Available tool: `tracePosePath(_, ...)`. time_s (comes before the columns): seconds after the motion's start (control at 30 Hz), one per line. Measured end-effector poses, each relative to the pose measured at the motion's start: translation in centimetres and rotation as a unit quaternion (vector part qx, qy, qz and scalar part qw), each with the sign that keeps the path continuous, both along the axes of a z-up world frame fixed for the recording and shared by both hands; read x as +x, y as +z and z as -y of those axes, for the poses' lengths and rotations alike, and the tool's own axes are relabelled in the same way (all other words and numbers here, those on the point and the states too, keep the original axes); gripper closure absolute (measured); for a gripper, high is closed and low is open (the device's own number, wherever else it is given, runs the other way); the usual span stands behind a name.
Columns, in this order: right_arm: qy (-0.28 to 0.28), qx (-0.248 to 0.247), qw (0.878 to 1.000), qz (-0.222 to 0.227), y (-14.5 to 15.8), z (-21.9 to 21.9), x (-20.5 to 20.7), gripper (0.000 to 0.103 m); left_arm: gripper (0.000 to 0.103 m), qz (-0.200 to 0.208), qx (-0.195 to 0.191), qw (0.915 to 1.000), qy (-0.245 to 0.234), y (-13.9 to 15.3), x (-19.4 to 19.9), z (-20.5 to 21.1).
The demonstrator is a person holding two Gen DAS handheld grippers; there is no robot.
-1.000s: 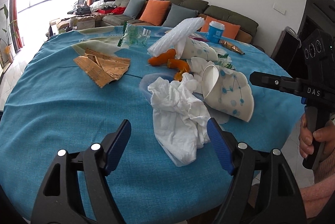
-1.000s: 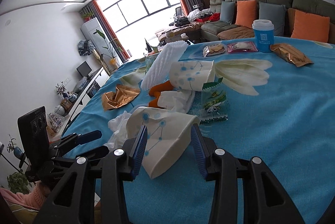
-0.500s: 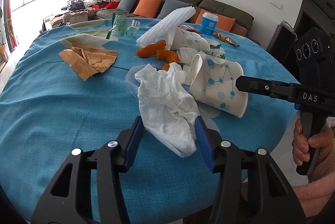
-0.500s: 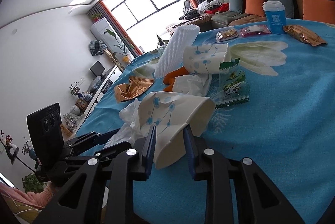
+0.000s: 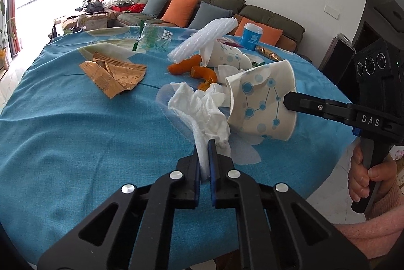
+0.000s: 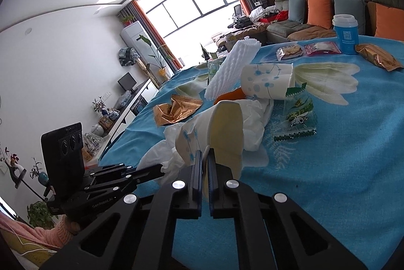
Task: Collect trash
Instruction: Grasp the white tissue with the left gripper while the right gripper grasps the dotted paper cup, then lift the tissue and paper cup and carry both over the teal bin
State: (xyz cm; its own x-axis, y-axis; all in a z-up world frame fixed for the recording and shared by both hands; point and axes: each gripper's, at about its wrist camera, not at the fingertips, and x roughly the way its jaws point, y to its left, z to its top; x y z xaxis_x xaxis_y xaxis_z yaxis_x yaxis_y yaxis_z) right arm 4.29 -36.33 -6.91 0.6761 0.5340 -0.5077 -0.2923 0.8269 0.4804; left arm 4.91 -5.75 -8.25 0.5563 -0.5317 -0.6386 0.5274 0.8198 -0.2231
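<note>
A crumpled white tissue lies on the blue tablecloth near the front edge. My left gripper is closing tight on its near fold, and the pads press on it. Just right of the tissue a paper cup with blue dots lies on its side. My right gripper is closing on this paper cup and pinches its wall flat between the pads. From the left wrist view the right gripper reaches the cup from the right. The left gripper shows at lower left in the right wrist view.
Further back lie a gold wrapper, orange peel, white foam netting, a second dotted cup and a green wrapper. A blue cup, snack packets and a gold packet sit at the far edge.
Both grippers went from open to shut. The left closed on the tissue's near end, the right on the dotted cup's wall, squashing it. The cup has tipped and lifted slightly.
</note>
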Motion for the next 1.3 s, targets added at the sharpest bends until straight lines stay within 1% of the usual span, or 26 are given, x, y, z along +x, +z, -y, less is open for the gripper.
tracePosePath(0.47,0.023,-0.006,0.999,0.026,1.7,-1.5,0.3,0.1,0.098,0.044,-0.005,0.9988,0.024,2.4,-2.4,-3.5)
tracePosePath(0.83,0.052,-0.002,0.998,0.04,2.7,-4.0,0.6,0.1,0.098,0.071,-0.024,0.996,0.048,4.6,-4.2,-6.7)
tracePosePath(1.1,0.079,0.003,0.996,0.05,3.4,-6.0,1.6,0.1,0.098,0.092,-0.028,0.9919,0.083,6.1,-5.3,-9.2)
tracePosePath(1.3,0.106,0.001,0.993,0.056,3.8,-8.1,2.4,0.1,0.098,0.097,-0.035,0.9881,0.114,6.8,-5.6,-11.8)
